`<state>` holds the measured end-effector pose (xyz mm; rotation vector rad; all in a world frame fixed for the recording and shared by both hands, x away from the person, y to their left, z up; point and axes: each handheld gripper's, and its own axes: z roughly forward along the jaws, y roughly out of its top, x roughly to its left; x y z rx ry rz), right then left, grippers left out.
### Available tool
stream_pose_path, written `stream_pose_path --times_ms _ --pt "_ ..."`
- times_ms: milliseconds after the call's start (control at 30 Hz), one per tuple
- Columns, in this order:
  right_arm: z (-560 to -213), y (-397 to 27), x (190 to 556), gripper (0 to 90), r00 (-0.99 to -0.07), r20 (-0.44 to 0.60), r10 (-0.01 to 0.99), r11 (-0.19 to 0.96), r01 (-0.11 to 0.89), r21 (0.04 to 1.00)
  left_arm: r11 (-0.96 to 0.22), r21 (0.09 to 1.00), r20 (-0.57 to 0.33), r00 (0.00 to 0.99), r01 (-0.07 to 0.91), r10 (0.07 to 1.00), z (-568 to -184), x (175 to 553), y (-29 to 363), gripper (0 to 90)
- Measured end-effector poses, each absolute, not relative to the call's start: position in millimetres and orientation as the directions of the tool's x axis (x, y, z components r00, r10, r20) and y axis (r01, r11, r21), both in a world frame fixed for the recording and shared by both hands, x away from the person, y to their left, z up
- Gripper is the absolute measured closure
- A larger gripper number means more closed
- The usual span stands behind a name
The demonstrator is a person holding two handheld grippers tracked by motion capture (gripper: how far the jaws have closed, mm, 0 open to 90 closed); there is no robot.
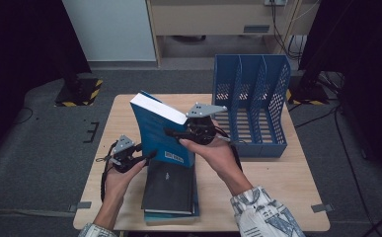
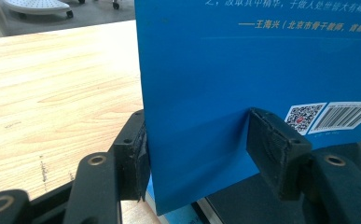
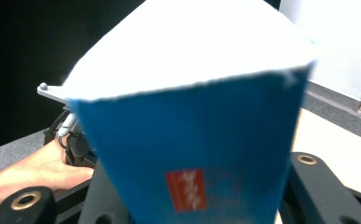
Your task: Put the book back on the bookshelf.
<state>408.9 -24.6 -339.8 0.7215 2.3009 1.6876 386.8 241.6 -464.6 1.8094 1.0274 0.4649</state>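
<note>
Two claws hold the blue book (image 1: 160, 129) upright above the book stack (image 1: 171, 190) on the tabletop (image 1: 277, 187), the left claw (image 2: 197, 154) clamped on its lower corner, the right claw (image 1: 174, 135) straddling its spine, pad contact unclear; a loose grip could let it topple.
</note>
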Motion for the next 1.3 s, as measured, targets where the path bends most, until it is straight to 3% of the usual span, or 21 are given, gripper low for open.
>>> stream_pose_path --times_ms 133,667,833,900,1000,1133,1300 --pt "-338.9 -21.3 409.9 48.8 -0.866 0.117 0.486 0.236 0.259 0.937 -0.177 0.880 -0.123 0.571 0.442 0.812 -464.5 386.6 241.4 42.1" --pt "-341.0 -16.7 414.7 57.6 -0.858 0.090 0.505 0.238 0.239 0.941 -0.175 0.880 -0.121 0.565 0.441 0.816 -464.6 385.4 240.4 41.4" --pt "-341.5 -21.0 418.1 59.3 -0.855 0.115 0.506 0.219 0.256 0.942 -0.166 0.883 -0.119 0.554 0.438 0.824 -464.9 380.0 243.0 32.1" --pt "-340.8 -21.4 419.1 59.6 -0.849 0.132 0.511 0.209 0.272 0.939 -0.175 0.882 -0.103 0.543 0.437 0.834 -465.7 375.2 248.6 22.2" --pt "-340.1 -20.6 419.4 59.6 -0.844 0.142 0.517 0.204 0.282 0.937 -0.138 0.873 -0.120 0.480 0.468 0.869 -472.5 365.8 270.9 15.4" --pt "-340.3 -20.6 419.9 59.5 -0.838 0.153 0.523 0.194 0.293 0.936 -0.129 0.856 -0.129 0.449 0.500 0.884 -482.1 364.9 285.8 9.9" --pt "-339.5 -23.9 425.2 59.8 -0.819 0.214 0.533 0.155 0.343 0.926 -0.114 0.833 -0.155 0.426 0.542 0.891 -491.5 372.2 295.0 9.4"
